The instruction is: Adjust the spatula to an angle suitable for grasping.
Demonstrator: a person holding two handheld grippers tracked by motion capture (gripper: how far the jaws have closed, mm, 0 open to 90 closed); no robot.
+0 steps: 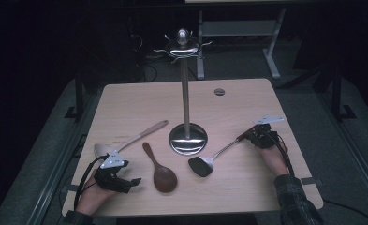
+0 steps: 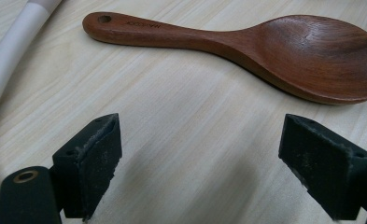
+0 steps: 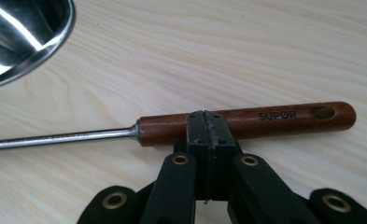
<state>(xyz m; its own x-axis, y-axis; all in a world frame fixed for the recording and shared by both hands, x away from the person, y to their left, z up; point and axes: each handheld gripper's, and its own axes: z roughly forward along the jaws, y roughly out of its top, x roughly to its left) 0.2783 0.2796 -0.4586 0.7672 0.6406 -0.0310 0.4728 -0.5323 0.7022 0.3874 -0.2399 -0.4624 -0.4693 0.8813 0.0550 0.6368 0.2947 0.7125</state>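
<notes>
Beside the rack (image 1: 186,140), my right gripper (image 3: 208,122) sits clenched against the spatula (image 3: 246,120) handle without grasping it; next I reopen and regrasp. Left gripper (image 2: 200,158) gapes.

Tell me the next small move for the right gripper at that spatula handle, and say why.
Probably open the jaws. The right gripper is shut, pads together, in front of the spatula's wooden handle, which lies flat on the table with nothing clamped. Only with the jaws spread could it straddle the handle, near the hanging hole, and close on it, likely for the hook stand.
</notes>
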